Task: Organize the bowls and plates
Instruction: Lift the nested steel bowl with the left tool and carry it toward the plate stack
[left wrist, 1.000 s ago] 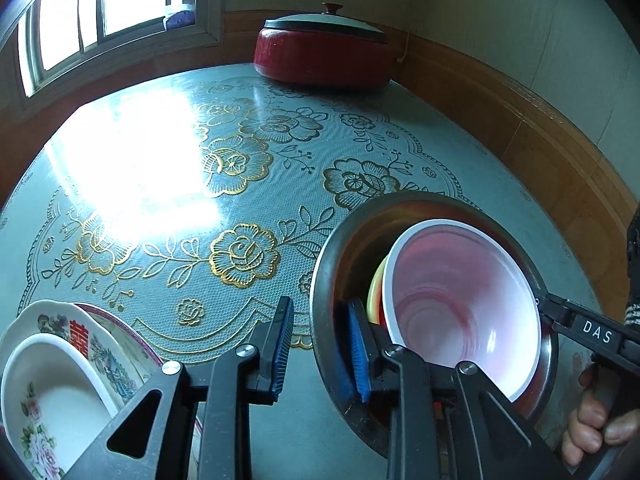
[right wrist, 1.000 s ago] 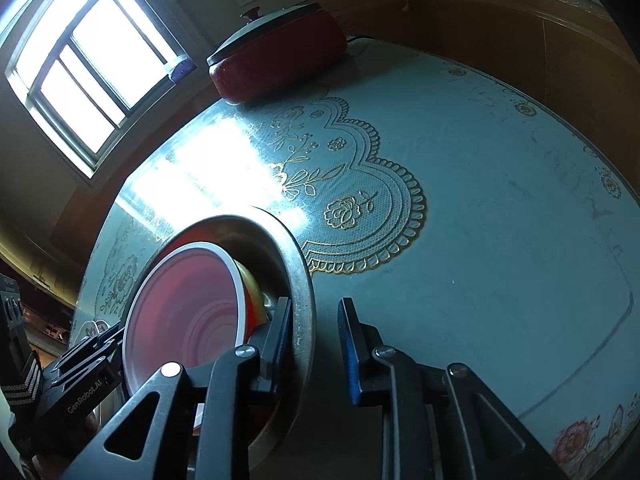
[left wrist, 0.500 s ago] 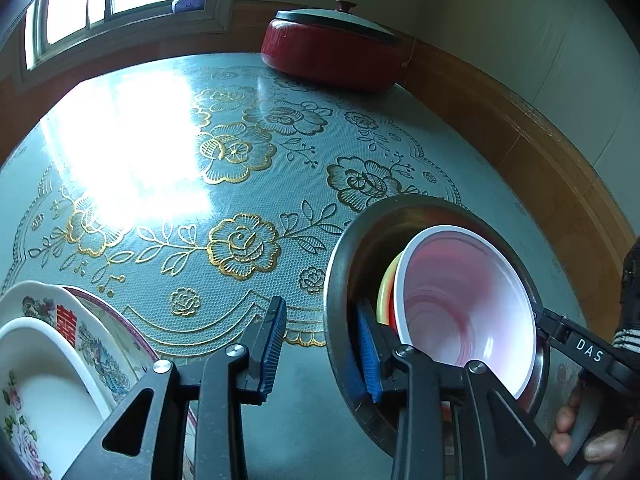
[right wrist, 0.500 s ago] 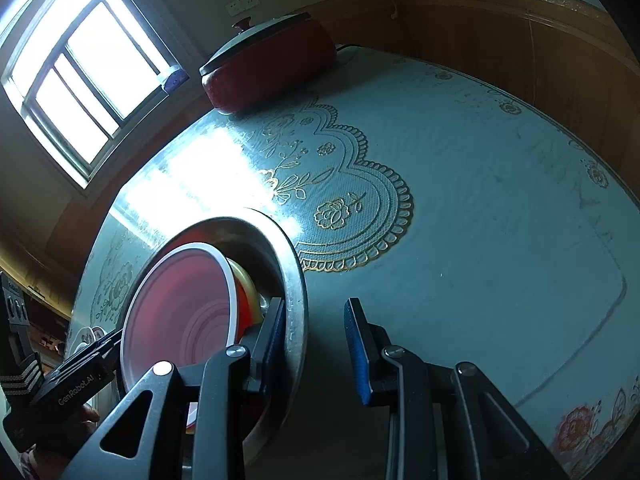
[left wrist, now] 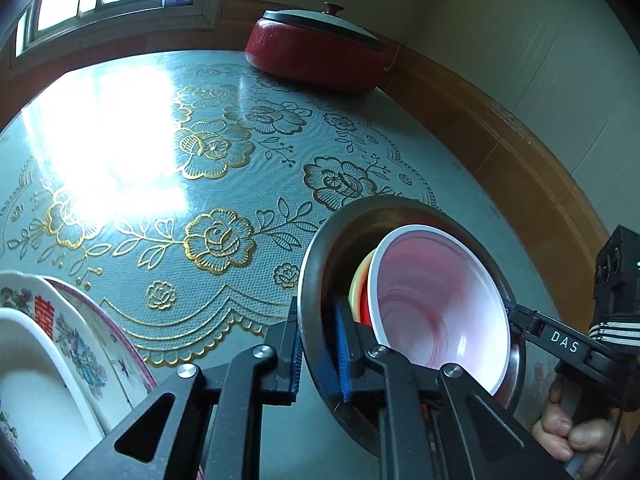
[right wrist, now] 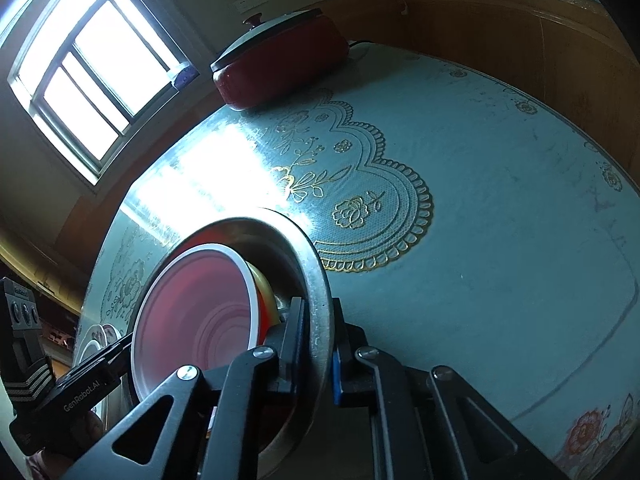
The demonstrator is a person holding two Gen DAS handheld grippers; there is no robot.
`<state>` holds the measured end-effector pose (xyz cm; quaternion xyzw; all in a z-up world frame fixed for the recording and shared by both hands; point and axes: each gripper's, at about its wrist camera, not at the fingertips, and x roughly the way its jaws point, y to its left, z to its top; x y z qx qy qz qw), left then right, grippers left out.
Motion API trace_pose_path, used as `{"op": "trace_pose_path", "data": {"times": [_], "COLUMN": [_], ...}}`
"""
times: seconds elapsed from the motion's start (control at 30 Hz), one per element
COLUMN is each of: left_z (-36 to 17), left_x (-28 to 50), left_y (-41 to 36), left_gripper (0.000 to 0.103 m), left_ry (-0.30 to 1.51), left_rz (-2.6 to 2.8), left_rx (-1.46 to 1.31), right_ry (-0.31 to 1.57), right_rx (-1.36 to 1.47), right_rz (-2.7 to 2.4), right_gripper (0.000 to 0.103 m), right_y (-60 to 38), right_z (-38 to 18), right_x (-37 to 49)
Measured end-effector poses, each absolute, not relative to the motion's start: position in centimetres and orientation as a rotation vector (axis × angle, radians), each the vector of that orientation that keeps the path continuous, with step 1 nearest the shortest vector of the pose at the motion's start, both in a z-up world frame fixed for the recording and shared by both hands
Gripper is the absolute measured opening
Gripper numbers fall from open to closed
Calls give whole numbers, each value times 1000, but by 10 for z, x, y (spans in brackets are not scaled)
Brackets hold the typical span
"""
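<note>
Your L gripper & R gripper have just closed, both clamped on the steel bowl's rim, pink bowl nested inside.

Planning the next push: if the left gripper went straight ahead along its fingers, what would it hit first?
The left gripper is already clamped on the metal basin rim, so the basin goes with it. Beyond, the patterned tablecloth likely comes first; depth is uncertain.

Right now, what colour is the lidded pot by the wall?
Red pot, dark lid; clearest in the left wrist view.
</note>
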<state>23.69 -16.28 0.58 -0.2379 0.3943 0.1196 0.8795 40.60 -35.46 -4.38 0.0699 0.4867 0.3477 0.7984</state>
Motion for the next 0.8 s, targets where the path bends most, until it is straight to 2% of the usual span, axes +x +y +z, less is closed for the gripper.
{"op": "trace_pose_path", "data": {"times": [0.8], "left_z": [21], "left_x": [213], "left_y": [-178], "left_gripper": [14], "left_ry": [806], "left_rz": [326], "left_rx": [-448], "right_ry": [1105], "right_rx": [201], "right_rz": [807], "right_gripper": [9], "right_y": [-366], "right_z": [-50], "right_x": [394]}}
